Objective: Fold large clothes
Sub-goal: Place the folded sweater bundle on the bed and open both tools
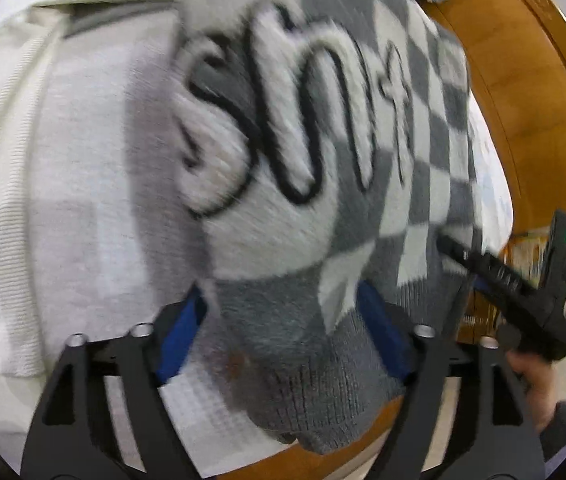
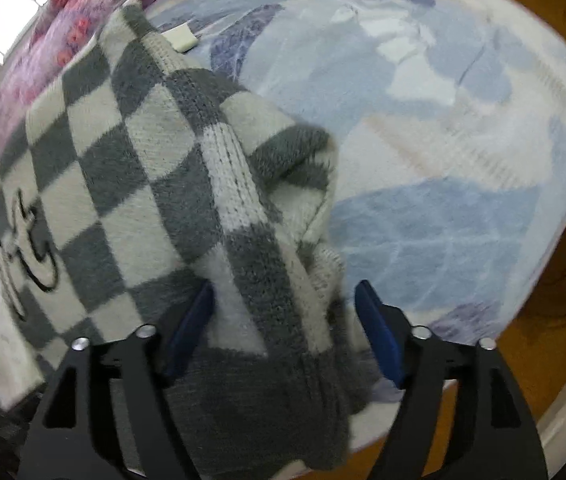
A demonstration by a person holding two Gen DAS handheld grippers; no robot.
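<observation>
A grey-and-white checkered knit sweater (image 1: 323,120) with white script lettering outlined in black lies bunched on the bed. Its grey ribbed hem hangs between the blue pads (image 1: 183,332) of my left gripper (image 1: 283,328), whose jaws stand wide and open around the cloth. In the right wrist view another grey edge of the sweater (image 2: 123,180) sits between the pads (image 2: 377,328) of my right gripper (image 2: 283,328), open too, with a gap beside the right pad. The right gripper's black finger (image 1: 495,272), held by a hand (image 1: 539,380), touches the sweater's right edge.
Under the sweater, a white ribbed cloth (image 1: 63,160) lies at the left and a pale blue flowered sheet (image 2: 443,160) at the right. A pink flowered quilt (image 2: 43,40) is piled at the far left. The wooden bed frame (image 1: 523,80) curves round the mattress edge.
</observation>
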